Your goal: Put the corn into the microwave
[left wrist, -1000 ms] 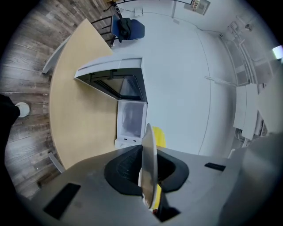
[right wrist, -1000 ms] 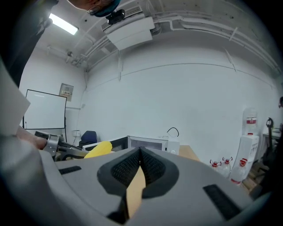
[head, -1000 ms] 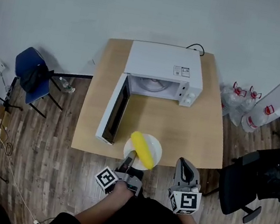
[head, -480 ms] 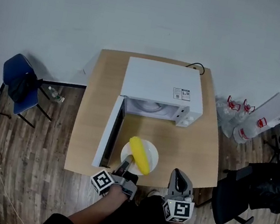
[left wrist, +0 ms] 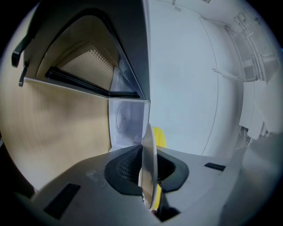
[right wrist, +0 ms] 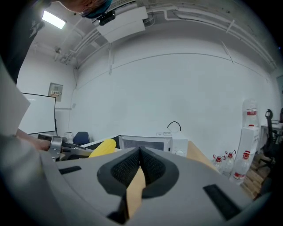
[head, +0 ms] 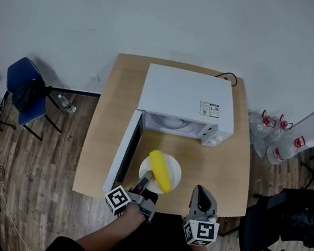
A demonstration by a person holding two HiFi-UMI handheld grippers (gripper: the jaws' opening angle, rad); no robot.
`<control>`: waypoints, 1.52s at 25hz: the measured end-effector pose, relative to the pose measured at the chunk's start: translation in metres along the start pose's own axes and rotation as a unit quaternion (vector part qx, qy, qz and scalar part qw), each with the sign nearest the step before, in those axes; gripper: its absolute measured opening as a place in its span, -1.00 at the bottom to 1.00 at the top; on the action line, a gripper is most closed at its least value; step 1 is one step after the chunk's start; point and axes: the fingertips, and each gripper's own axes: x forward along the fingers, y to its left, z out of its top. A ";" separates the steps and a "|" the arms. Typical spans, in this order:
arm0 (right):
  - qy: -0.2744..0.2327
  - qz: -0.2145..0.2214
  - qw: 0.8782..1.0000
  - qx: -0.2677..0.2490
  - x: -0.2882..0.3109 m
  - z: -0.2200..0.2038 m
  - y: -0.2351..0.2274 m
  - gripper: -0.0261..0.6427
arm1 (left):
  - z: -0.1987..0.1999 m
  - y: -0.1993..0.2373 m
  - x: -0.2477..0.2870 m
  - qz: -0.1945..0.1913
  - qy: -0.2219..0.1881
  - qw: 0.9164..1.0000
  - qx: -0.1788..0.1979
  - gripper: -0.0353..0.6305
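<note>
A yellow corn cob (head: 160, 170) lies on a white plate (head: 172, 166) held above the wooden table, just in front of the open white microwave (head: 186, 101). My left gripper (head: 147, 178) is shut on the plate's near rim. In the left gripper view the plate (left wrist: 149, 132) runs edge-on between the pads, with the corn (left wrist: 160, 137) behind it and the microwave cavity (left wrist: 127, 122) beyond. My right gripper (head: 201, 192) hangs to the right of the plate, shut and empty. The right gripper view shows its pads (right wrist: 128, 167) pressed together and the corn (right wrist: 103, 148) at the left.
The microwave door (head: 123, 148) stands swung open to the left of the plate. The wooden table (head: 227, 170) carries only the microwave. A blue chair (head: 25, 89) is at the left; water bottles (head: 268, 126) and a black office chair (head: 275, 224) are at the right.
Both grippers have moved forward over the table's front edge. The plate with the corn has travelled with the left gripper, closer to the microwave opening.
</note>
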 end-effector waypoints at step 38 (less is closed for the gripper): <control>0.027 0.133 0.991 -0.013 0.174 -0.036 -0.042 -0.74 | 0.059 0.077 0.172 0.013 -0.078 0.997 0.018 -0.81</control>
